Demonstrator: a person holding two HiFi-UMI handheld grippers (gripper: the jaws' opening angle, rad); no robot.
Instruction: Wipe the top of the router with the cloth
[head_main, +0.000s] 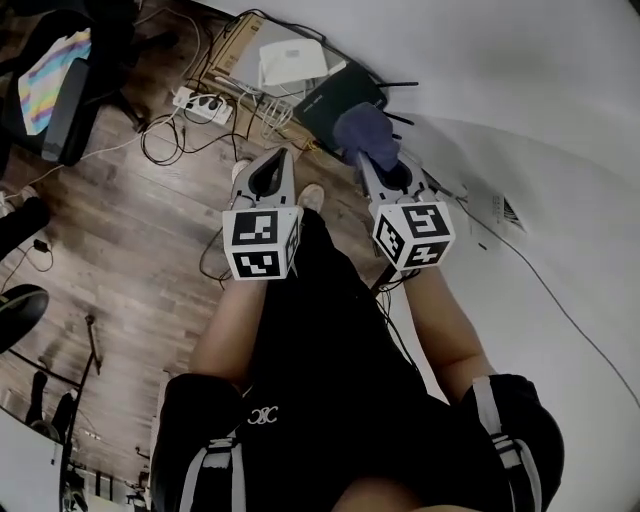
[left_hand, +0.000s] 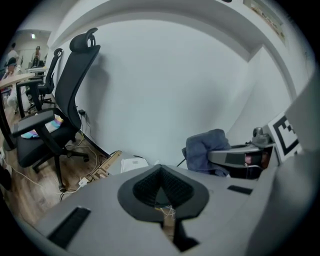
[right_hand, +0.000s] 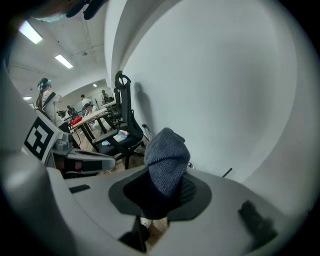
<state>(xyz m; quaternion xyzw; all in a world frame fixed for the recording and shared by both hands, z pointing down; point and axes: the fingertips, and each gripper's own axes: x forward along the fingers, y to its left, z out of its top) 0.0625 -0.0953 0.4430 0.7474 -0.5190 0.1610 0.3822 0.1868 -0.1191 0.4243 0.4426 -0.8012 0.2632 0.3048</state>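
The black router (head_main: 333, 100) lies on the floor by the white wall, its antennas pointing right. My right gripper (head_main: 366, 160) hangs just over its near edge, shut on a bunched blue-grey cloth (head_main: 366, 134). In the right gripper view the cloth (right_hand: 168, 159) stands up out of the jaws, and a thin black antenna (right_hand: 226, 173) shows past the gripper body. My left gripper (head_main: 271, 162) is level with the right one, to its left, shut with nothing in it. From the left gripper view the cloth (left_hand: 206, 149) shows at the right; the router is hidden there.
A white device (head_main: 290, 58) on flat cardboard lies beyond the router. A power strip (head_main: 200, 104) and loose cables (head_main: 170, 140) trail over the wooden floor to the left. A black office chair (left_hand: 65, 107) stands by the wall. The person's legs fill the lower head view.
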